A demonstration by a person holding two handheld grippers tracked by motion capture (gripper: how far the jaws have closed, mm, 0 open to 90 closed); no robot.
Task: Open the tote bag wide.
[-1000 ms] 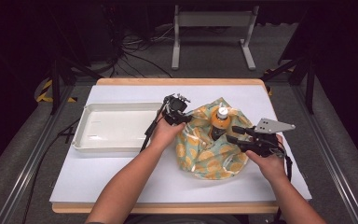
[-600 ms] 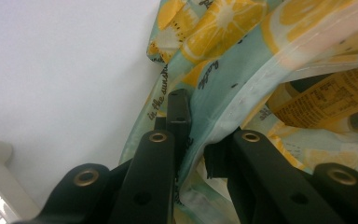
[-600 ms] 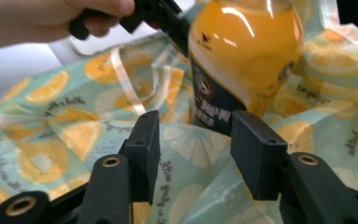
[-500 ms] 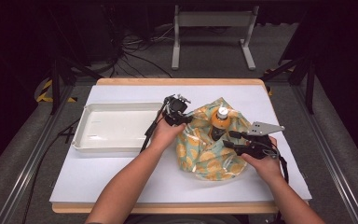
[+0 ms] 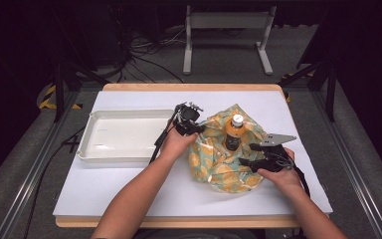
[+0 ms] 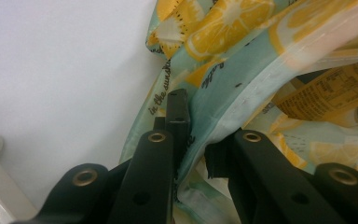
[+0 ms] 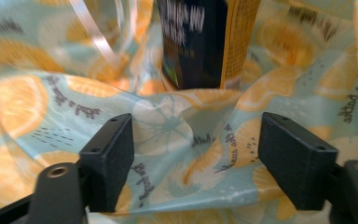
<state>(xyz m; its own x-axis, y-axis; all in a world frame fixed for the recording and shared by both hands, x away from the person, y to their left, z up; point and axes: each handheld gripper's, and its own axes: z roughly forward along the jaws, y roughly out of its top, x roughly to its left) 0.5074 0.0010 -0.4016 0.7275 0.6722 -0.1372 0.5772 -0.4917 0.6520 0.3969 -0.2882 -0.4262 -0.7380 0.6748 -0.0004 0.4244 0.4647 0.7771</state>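
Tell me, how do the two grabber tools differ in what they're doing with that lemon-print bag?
The left gripper is shut, pinching the bag's edge; the right gripper is open, its jaws having just been opening, with bag fabric between them but not pressed. In the high view, the left one sits at the bag's tray-side edge, the right one at its near right side. Both point toward the bottle.

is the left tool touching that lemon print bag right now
Touching. The left gripper view shows the left tool with its jaws clamped on a fold of the bag, the fabric pinched between the pads with no gap.
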